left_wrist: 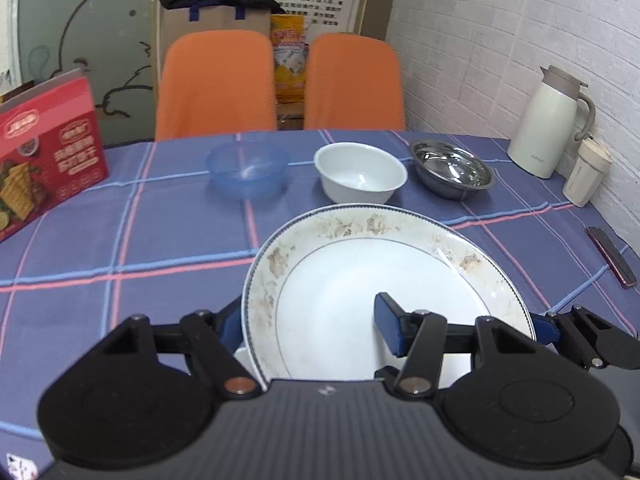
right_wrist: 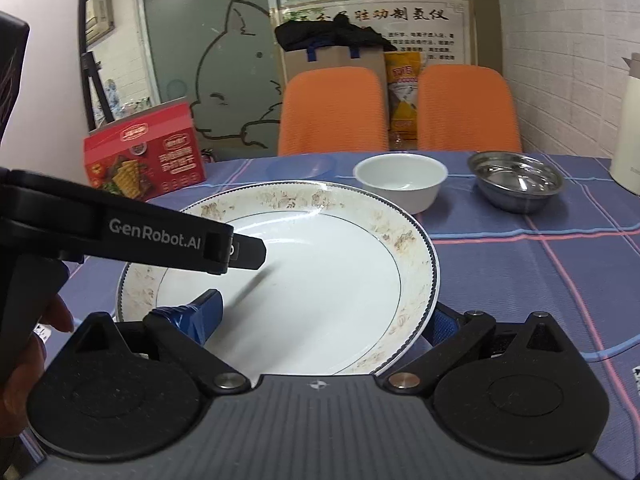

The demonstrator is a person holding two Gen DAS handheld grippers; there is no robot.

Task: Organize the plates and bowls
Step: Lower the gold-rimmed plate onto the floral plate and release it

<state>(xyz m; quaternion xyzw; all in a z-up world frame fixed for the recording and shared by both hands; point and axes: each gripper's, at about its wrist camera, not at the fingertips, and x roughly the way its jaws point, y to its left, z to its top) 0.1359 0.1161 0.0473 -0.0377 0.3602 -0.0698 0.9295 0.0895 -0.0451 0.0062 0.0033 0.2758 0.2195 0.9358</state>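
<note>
Plate [left_wrist: 360,280], white with a worn floral rim, sits tilted above the checked tablecloth [left_wrist: 120,240], caught from both sides. The left gripper [left_wrist: 308,328] has one blue finger under the plate's left rim and the other lying on the inner well, so its jaws are closed on that rim. The right gripper [right_wrist: 324,312] does the mirror of it: one blue pad on the well near the left, the other outside the right rim, also clamped on the plate. In the right wrist view the left gripper's black body crosses over the plate's left part, with a hand [right_wrist: 24,340] behind it. Beyond the plate's far edge stand a blue plastic bowl [left_wrist: 246,174], a white bowl [left_wrist: 360,172] and a steel bowl [left_wrist: 452,168] in a row, the white one nearest the plate. Open cloth lies to the left; a red box [left_wrist: 44,160] stands at the left edge, a phone [left_wrist: 610,256] at the right.
</note>
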